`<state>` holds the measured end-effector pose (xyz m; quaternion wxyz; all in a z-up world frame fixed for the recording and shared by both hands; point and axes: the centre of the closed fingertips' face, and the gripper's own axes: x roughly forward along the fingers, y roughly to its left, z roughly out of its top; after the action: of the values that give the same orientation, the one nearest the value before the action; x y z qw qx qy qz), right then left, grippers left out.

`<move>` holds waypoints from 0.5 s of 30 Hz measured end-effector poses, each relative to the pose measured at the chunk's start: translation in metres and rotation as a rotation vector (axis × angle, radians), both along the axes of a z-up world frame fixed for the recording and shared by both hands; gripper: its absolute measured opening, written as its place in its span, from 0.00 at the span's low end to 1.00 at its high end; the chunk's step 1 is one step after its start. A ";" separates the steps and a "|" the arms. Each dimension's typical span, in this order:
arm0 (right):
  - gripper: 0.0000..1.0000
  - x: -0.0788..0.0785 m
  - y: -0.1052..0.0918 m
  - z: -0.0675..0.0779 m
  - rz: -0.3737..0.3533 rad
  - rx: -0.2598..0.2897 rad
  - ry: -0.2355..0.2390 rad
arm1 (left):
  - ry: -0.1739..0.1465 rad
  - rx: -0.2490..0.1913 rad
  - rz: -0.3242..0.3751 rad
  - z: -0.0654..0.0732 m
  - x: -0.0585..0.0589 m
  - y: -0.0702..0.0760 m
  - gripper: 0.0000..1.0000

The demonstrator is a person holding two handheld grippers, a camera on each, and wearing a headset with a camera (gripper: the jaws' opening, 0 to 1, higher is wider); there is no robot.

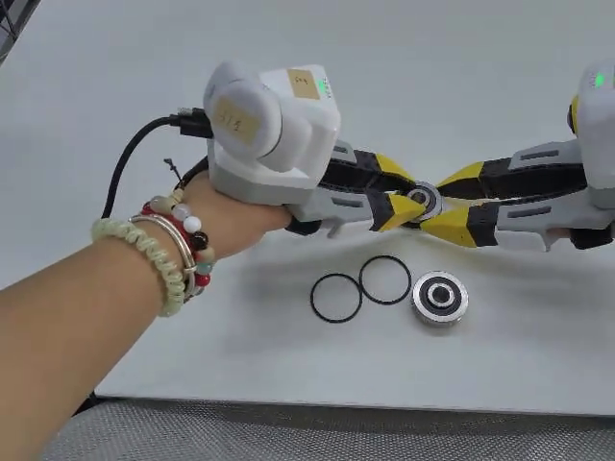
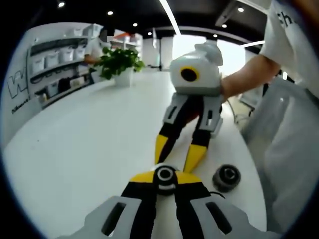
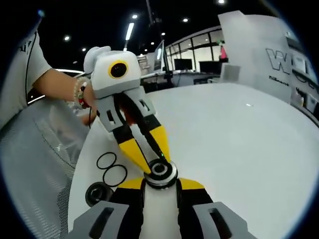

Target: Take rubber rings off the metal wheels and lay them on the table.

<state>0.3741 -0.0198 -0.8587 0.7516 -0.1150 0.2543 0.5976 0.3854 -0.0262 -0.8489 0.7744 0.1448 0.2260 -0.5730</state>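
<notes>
A small metal wheel (image 1: pixel 422 202) hangs above the white table between both grippers. My right gripper (image 1: pixel 437 205) comes in from the right, its yellow jaws closed across the wheel (image 3: pixel 160 172). From the left, my left gripper (image 1: pixel 410 198) has its jaws drawn together on the wheel's near edge (image 2: pixel 165 175). I cannot tell whether they pinch rubber or metal. Two black rubber rings (image 1: pixel 336 298) (image 1: pixel 385 279) lie flat on the table below. A second metal wheel (image 1: pixel 440 297) lies flat beside them.
The white table (image 1: pixel 192 365) ends at a front edge close to me, with grey mesh (image 1: pixel 288 432) below it. A black cable (image 1: pixel 125 173) trails from the left gripper's body. Shelves and a potted plant (image 2: pixel 119 62) stand far off.
</notes>
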 end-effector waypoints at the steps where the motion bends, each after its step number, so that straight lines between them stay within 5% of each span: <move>1: 0.22 0.000 0.000 0.000 0.001 -0.002 -0.005 | 0.000 0.002 0.001 -0.001 0.002 0.000 0.14; 15: 0.12 0.004 -0.009 -0.005 0.024 -0.040 -0.059 | 0.003 -0.001 0.015 0.001 0.000 -0.003 0.14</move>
<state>0.3785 -0.0291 -0.8633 0.7490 -0.1506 0.2424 0.5979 0.3854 -0.0295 -0.8474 0.7782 0.1416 0.2280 -0.5677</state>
